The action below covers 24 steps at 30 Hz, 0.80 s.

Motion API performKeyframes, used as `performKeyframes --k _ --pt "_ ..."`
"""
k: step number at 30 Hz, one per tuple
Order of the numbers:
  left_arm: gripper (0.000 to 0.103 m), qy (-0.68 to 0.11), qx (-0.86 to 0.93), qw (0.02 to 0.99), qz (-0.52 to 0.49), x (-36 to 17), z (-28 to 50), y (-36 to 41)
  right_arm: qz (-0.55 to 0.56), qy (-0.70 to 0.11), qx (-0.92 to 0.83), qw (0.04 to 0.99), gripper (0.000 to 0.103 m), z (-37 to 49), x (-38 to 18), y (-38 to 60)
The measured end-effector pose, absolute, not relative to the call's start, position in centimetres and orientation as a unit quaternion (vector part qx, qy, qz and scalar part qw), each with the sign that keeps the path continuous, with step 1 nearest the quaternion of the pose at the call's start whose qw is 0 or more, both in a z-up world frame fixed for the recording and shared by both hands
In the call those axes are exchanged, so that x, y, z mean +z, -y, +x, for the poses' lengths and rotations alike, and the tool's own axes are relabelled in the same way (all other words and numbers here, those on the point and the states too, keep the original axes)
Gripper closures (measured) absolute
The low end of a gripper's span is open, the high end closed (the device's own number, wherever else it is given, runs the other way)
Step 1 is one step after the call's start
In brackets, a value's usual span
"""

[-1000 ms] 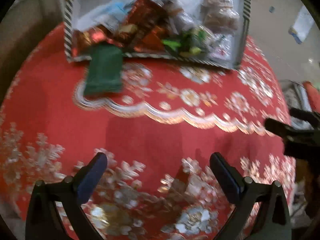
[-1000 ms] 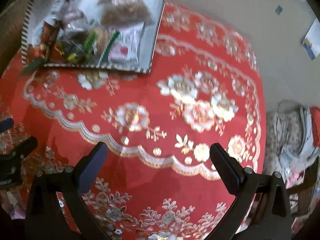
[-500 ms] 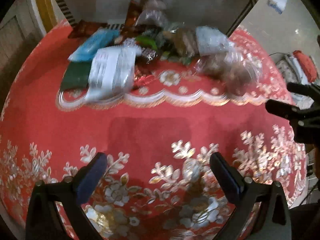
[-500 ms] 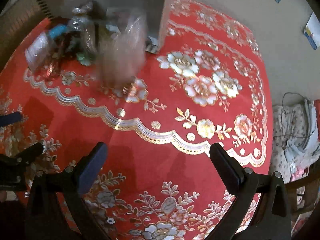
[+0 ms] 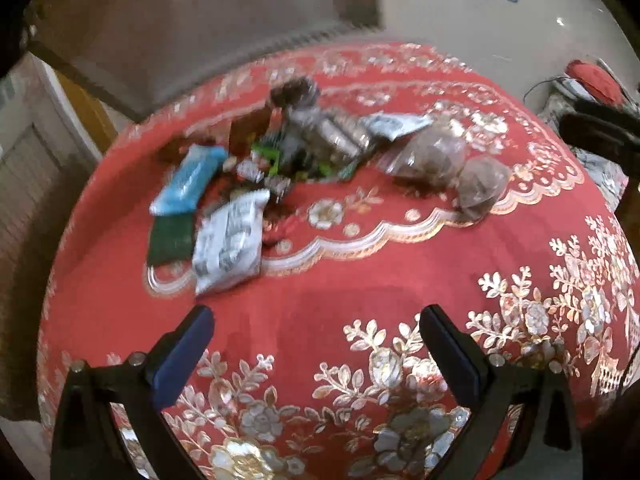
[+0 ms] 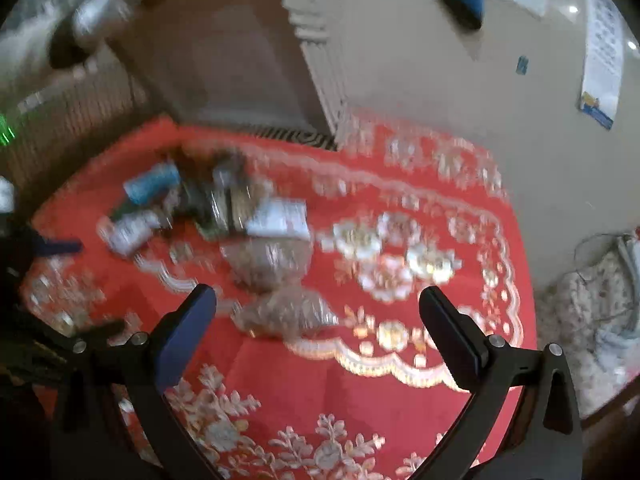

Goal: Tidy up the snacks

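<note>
A round table under a red cloth (image 5: 360, 280) with gold and silver floral embroidery fills both views; pale floor lies at the upper right, and a blurred grey box with a striped edge (image 6: 240, 60) sits at the top of the right wrist frame.

The snack pile (image 5: 280, 160) lies loose on the cloth, left of centre in the upper half of the left wrist frame. Countable items, largest first: one white printed packet (image 5: 230, 244), its long axis running from lower left to upper right; two clear bags of brown contents (image 5: 432, 156), side by side at the pile's right edge; one light blue packet (image 5: 190, 178), long axis lower left to upper right; one dark green flat packet (image 5: 170, 238), partly under the blue one. The small wrappers in the middle of the pile are too blurred to count.

The left gripper (image 5: 316, 354) hangs over bare cloth at bottom centre, jaws spread wide and holding nothing. The right gripper (image 6: 318, 334) is likewise spread and empty, with one clear bag (image 6: 286, 314) lying between its fingertips in the view.
</note>
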<state>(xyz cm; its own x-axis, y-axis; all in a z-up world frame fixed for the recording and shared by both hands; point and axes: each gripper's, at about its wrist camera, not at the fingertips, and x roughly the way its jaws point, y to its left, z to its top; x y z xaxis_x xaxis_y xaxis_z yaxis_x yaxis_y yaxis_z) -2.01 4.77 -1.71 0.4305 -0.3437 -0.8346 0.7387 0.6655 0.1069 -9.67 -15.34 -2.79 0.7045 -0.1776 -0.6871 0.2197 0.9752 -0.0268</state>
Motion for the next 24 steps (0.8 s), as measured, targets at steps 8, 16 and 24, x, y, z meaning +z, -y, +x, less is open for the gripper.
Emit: performKeyframes --k 8,16,24 --pt "0.0 -0.395 -0.341 0.821 0.23 -1.0 -2.1 -3.7 0.034 -0.47 -0.089 0.878 0.001 -8.8 -6.2 15.8" --pt "0.0 -0.468 -0.218 0.841 0.164 2.7 4.7 -1.4 0.022 -0.502 -0.115 0.857 0.001 -6.7 -6.5 17.3" --pt "0.0 -0.525 -0.16 0.83 0.099 2.5 8.8 -0.6 -0.015 -0.453 -0.196 0.87 0.001 -3.1 -1.6 18.2"
